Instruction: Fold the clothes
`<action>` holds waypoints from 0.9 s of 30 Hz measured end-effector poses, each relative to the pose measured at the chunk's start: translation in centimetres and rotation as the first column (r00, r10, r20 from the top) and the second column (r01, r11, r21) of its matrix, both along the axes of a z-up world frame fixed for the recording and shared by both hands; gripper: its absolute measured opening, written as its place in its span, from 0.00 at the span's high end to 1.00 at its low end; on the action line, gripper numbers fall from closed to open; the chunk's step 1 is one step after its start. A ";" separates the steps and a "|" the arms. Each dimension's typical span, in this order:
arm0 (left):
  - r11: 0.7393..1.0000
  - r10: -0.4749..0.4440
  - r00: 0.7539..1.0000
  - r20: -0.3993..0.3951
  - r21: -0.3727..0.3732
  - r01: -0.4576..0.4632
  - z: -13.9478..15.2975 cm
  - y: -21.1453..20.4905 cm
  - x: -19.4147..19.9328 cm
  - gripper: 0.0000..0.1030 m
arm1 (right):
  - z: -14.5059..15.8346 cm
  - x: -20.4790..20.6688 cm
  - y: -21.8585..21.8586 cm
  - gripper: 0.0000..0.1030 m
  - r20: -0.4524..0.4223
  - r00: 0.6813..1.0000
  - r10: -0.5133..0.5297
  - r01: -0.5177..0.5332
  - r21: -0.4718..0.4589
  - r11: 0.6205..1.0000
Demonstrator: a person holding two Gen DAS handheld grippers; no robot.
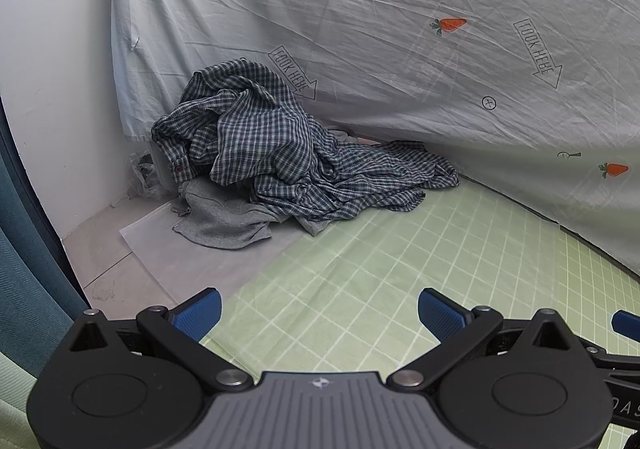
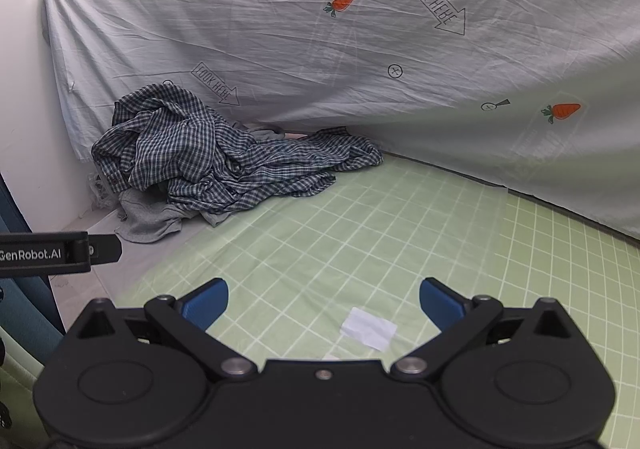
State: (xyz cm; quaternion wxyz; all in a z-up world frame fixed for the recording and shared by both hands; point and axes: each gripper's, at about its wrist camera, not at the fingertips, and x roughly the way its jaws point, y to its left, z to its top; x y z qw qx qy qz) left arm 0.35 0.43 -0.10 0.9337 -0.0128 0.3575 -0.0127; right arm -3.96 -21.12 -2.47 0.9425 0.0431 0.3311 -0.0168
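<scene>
Checked shirt (image 1: pixel 280 145) lies crumpled atop grey garment (image 1: pixel 224 217).

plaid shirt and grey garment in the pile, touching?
Touching. In the left wrist view the plaid shirt drapes directly over the grey garment, no gap between them; the right wrist view shows the same overlap.

left gripper (image 1: pixel 319 315): bottom of frame, blue pads spread wide, holding nothing
right gripper (image 2: pixel 324 305): bottom of frame, also spread wide, nothing held
</scene>
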 end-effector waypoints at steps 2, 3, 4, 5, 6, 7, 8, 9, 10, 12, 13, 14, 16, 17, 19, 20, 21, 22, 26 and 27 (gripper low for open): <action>1.000 0.000 1.000 -0.002 0.000 0.000 0.0 0.0 0.1 0.00 | 0.0 0.0 0.0 0.00 -0.001 1.000 -0.001 0.001 0.000 1.000; 1.000 0.000 1.000 -0.003 0.000 0.000 0.0 0.0 0.1 0.00 | 0.0 0.0 0.0 0.00 -0.001 1.000 -0.001 0.001 0.000 1.000; 1.000 0.000 1.000 -0.003 0.000 0.000 -0.1 0.0 0.1 0.00 | 0.0 0.0 0.0 0.00 -0.001 1.000 -0.001 0.001 0.001 1.000; 1.000 0.000 1.000 -0.004 0.001 0.000 -0.1 0.0 0.1 0.00 | 0.0 0.0 0.0 0.00 -0.001 1.000 -0.001 0.001 0.001 1.000; 1.000 -0.001 1.000 -0.005 0.000 0.001 -0.1 0.0 0.1 0.00 | 0.0 0.0 0.0 0.00 -0.002 1.000 -0.001 0.001 0.002 1.000; 1.000 -0.002 1.000 -0.006 0.000 0.002 -0.1 0.0 0.1 0.00 | 0.0 0.1 0.0 0.00 -0.003 1.000 -0.001 0.001 0.003 1.000; 1.000 -0.003 1.000 -0.007 0.000 0.003 -0.1 0.0 0.1 0.00 | 0.0 0.1 0.0 0.00 -0.003 1.000 -0.002 0.002 0.003 1.000; 1.000 -0.003 1.000 -0.008 0.000 0.003 -0.1 0.0 0.2 0.00 | 0.0 0.1 -0.1 0.00 -0.004 1.000 -0.002 0.002 0.004 1.000; 1.000 -0.004 1.000 -0.009 -0.001 0.004 -0.1 0.0 0.3 0.00 | 0.0 0.1 -0.1 0.00 -0.004 1.000 -0.002 0.002 0.004 1.000; 1.000 -0.005 1.000 -0.012 0.000 0.005 -0.2 0.0 0.3 0.00 | 0.0 0.1 -0.1 0.00 -0.005 1.000 -0.003 0.003 0.005 1.000; 1.000 -0.006 1.000 -0.013 0.001 0.006 -0.2 -0.1 0.4 0.00 | 0.0 0.2 -0.2 0.00 -0.006 1.000 -0.004 0.004 0.006 1.000; 1.000 -0.006 1.000 -0.014 0.001 0.006 -0.2 -0.1 0.4 0.00 | 0.0 0.2 -0.2 0.00 -0.009 1.000 -0.006 0.006 0.006 1.000; 1.000 -0.005 1.000 -0.021 -0.003 0.005 -0.3 -0.3 0.6 0.00 | -0.1 0.2 -0.4 0.00 -0.017 1.000 -0.008 0.009 0.004 1.000; 1.000 -0.005 1.000 -0.025 -0.005 0.004 -0.3 -0.3 0.8 0.00 | -0.2 0.3 -0.4 0.00 -0.021 1.000 -0.011 0.011 0.001 1.000; 1.000 -0.007 0.999 -0.032 -0.011 0.007 -0.4 -0.6 1.2 0.00 | -0.1 0.4 -0.8 0.00 -0.026 0.999 -0.019 0.019 -0.012 1.000; 1.000 -0.010 0.999 -0.037 -0.013 0.010 -0.5 -0.8 1.6 0.00 | 0.0 0.5 -0.9 0.00 -0.027 0.999 -0.025 0.025 -0.020 0.999; 1.000 -0.013 0.999 -0.042 -0.017 0.012 -0.5 -0.9 2.0 0.00 | 0.1 0.7 -1.2 0.00 -0.026 0.999 -0.032 0.032 -0.028 0.999; 1.000 -0.015 0.999 -0.047 -0.023 0.014 -0.6 -1.0 2.6 0.00 | 0.3 0.9 -1.6 0.00 -0.023 0.999 -0.040 0.039 -0.040 0.998; 0.999 -0.008 0.998 -0.064 -0.043 0.005 -1.3 -1.5 5.3 0.00 | 0.7 2.8 -3.0 0.00 -0.009 0.998 -0.059 0.058 -0.104 0.993; 0.999 0.001 0.998 -0.066 -0.048 -0.004 -1.4 -1.5 6.1 0.00 | 0.7 3.4 -3.4 0.00 -0.005 0.998 -0.067 0.066 -0.114 0.991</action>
